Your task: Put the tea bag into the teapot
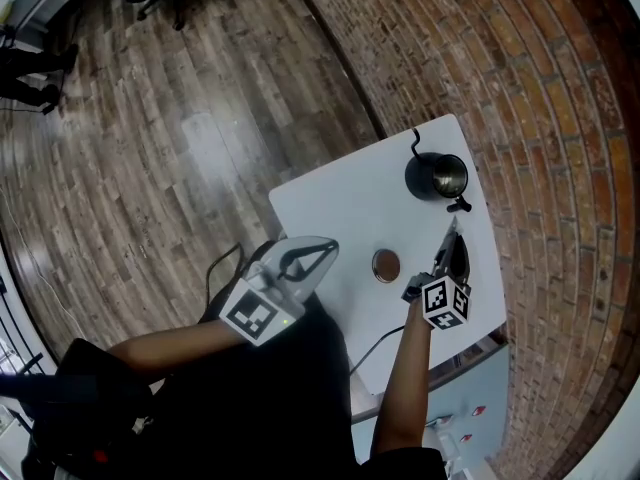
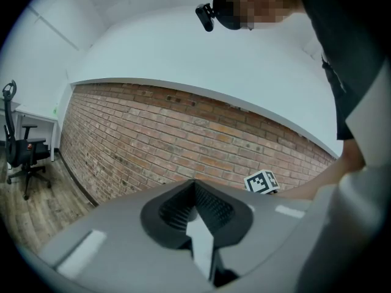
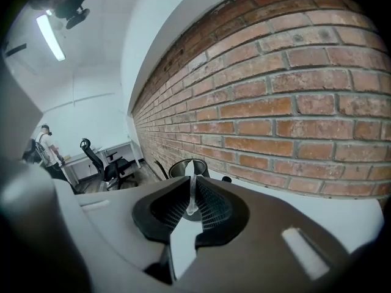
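Note:
A black teapot (image 1: 437,176) with its top open stands at the far right of the white table (image 1: 330,208). My right gripper (image 1: 452,230) points at it from the near side, a short way off. In the right gripper view the teapot's rim (image 3: 181,164) shows just beyond the jaws. Those jaws (image 3: 192,185) are shut on a thin pale strip, the tea bag (image 3: 192,199), which stands on edge between the pads. My left gripper (image 1: 333,247) hovers over the table's near left part. Its jaws (image 2: 195,185) are shut with nothing between them.
A small round brown thing (image 1: 386,265) lies on the table between the two grippers. A brick wall (image 1: 520,88) runs along the table's far side. A black cable (image 1: 222,264) hangs off the near left edge. Office chairs (image 2: 24,151) and a person (image 3: 47,140) are far off on the wooden floor.

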The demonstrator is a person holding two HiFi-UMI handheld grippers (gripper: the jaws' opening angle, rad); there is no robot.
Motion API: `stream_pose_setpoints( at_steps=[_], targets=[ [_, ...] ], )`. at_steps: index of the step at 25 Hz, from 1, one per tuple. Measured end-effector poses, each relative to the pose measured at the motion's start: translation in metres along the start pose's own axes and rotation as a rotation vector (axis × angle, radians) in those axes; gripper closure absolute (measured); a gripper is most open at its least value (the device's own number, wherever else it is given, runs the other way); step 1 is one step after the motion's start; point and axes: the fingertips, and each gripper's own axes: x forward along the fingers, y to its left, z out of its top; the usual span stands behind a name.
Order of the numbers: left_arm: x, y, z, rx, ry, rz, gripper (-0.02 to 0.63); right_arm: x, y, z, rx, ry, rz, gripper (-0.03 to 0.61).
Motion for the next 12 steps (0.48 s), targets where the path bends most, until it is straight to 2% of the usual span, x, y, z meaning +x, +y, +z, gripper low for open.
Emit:
stream_pose_setpoints(
  at_steps=[12],
  targets=[
    [-0.001,0.008,0.002,-0.005,-0.002,0.036,0.614,0.029,0.011,0.021,-0.055,-0.005,0.044,0.555]
  ],
)
